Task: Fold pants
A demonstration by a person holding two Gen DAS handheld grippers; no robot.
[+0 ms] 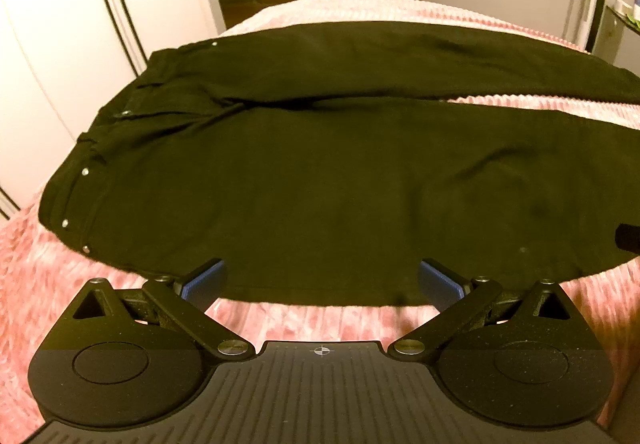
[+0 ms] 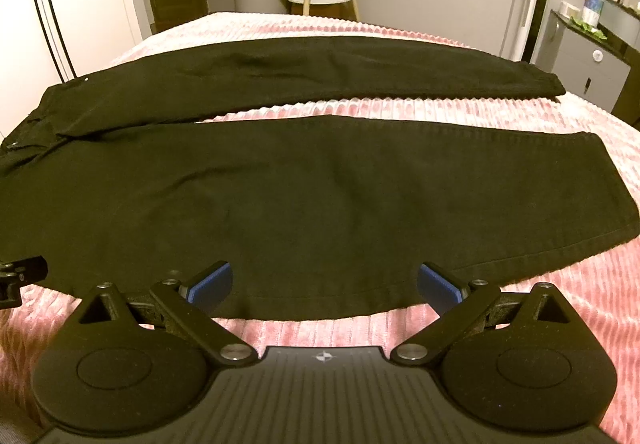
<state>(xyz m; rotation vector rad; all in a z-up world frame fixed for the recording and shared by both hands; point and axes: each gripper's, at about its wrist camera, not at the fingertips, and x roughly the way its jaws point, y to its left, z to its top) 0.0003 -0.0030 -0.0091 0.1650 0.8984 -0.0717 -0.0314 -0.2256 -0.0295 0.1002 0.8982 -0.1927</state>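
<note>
Pink fuzzy blanket [image 2: 400,112] holds flat black pants [image 2: 304,196], waist cut off; both the left gripper [image 1: 320,280] and the right gripper [image 2: 324,284] gape wide, holding nothing.

The left gripper [image 1: 320,280] hangs with jaws spread wide over the near hem of the black pants [image 1: 320,180], which lie flat on the pink bed [image 1: 312,320] ahead; the waistband [image 1: 100,148] sits ahead-left. The pads perhaps touch the cloth.

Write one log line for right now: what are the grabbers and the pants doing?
pants: flat, unfolded, on pink blanket | left gripper: open over near leg edge | right gripper: open over near leg edge
</note>
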